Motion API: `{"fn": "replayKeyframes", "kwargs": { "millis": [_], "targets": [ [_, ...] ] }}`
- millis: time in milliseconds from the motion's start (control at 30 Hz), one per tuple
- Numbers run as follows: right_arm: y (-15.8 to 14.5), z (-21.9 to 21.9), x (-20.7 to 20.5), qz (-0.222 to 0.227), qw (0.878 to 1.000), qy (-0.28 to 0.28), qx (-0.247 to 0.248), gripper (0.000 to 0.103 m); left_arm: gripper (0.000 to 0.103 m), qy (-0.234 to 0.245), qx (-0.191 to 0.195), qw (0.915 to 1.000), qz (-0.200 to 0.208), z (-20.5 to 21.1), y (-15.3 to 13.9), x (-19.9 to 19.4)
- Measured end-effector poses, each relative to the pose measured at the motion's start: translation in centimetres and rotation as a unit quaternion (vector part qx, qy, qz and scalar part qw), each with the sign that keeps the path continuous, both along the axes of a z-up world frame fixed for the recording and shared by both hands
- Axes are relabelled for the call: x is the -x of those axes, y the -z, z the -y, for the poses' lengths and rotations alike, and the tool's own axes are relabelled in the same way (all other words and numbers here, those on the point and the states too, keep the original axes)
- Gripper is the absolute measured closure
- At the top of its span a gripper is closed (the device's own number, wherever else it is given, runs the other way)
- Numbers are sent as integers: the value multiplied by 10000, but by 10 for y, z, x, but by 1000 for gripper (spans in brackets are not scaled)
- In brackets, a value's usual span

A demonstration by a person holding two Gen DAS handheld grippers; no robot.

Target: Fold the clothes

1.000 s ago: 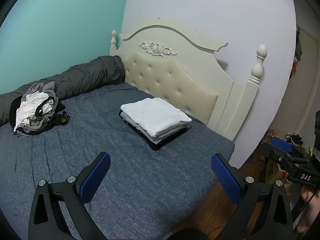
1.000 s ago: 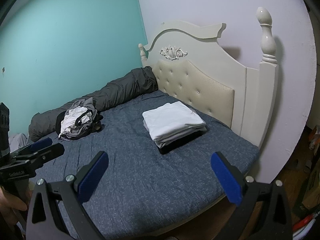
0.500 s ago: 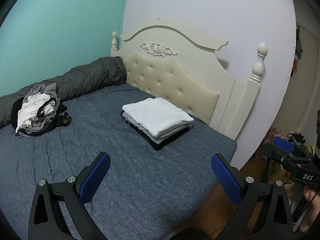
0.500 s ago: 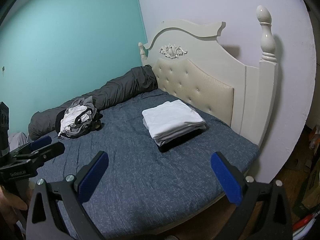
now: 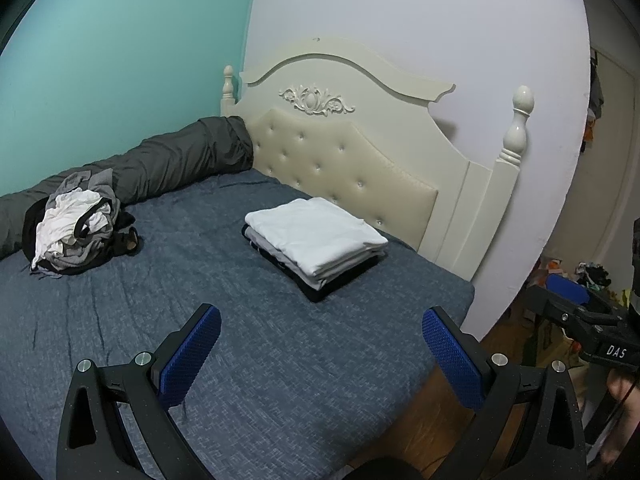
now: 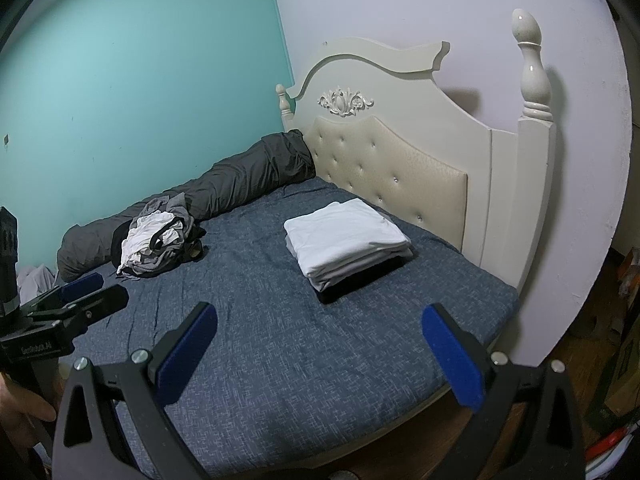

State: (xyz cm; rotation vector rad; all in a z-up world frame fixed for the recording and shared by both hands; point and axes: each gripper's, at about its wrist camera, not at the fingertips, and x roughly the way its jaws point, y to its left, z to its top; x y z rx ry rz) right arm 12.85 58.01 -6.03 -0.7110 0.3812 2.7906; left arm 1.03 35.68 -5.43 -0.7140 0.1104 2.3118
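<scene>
Both your grippers hang above the near part of the bed [image 5: 120,320], empty. Left gripper [image 5: 320,350]: jaws spread wide, blue pads apart, nothing between them. Right gripper [image 6: 318,346]: same, jaws wide open and holding nothing.

Folded stack [image 5: 316,242] sits on the blue-grey bed cover near the headboard [image 5: 348,160], white piece on top, grey layers under it, a dark one at the bottom. Edges look squared, stack lies flat. In the right wrist view the same stack [image 6: 346,242] is straight ahead of your open jaws, well apart from them.

Unfolded pile [image 5: 74,228] is on the far side of the bed, a crumpled mix of white, grey and black fabric, resting against the long dark grey rolled bedding [image 5: 172,164] that runs along the teal wall [image 5: 100,60]. The pile and the stack are well apart, with bare cover between.

The left wrist view catches your right gripper's side at the right edge, beyond the bed's edge. The right wrist view catches your left gripper low at the left edge, with your hand [image 6: 22,408] on its handle.
</scene>
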Motion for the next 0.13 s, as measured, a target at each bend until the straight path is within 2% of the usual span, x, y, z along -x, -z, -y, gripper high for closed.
{"fn": "replayKeyframes", "kwargs": {
  "millis": [133],
  "targets": [
    [2, 0, 0, 7, 10000, -7, 5, 0, 0, 3, -25, 10000, 28, 1, -1, 0]
  ]
}}
